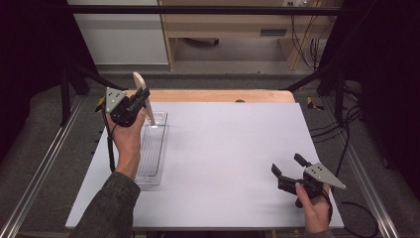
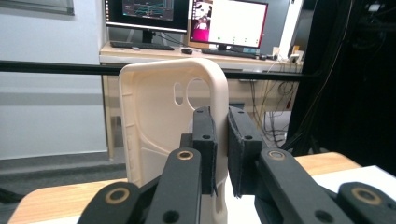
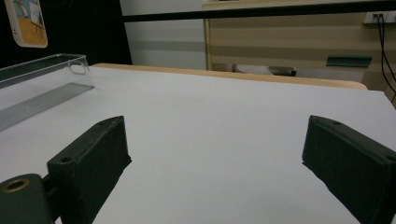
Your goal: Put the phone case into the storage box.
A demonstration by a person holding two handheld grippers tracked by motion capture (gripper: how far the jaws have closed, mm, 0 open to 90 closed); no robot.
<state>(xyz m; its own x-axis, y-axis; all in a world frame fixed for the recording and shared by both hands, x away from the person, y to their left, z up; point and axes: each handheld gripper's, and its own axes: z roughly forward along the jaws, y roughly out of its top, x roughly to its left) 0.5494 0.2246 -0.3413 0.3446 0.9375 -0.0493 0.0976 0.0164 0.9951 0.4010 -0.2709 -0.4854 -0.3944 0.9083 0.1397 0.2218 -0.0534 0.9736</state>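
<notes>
Phone case pinched at its edge above the tray

The left tool [image 2: 222,149] is clamping a cream phone case [image 2: 163,116] by one side wall, holding it upright over the clear plastic tray [image 1: 153,148]. Judged light, thin, slightly flexible and smooth, so gripping lower is looking steadier. The right tool [image 1: 289,171] is resting open on the tabletop [image 1: 228,148]

Cream phone case [image 2: 163,116], upright, camera cutouts near top, above clear tray's [image 1: 153,153] far end

- My left gripper [image 1: 143,96] holds the phone case [image 1: 142,94] upright above the far end of the tray [image 1: 151,148].
- The tray lies at the table's [image 1: 223,158] left side.
- My right gripper [image 1: 286,168] hovers over its near right corner.
</notes>
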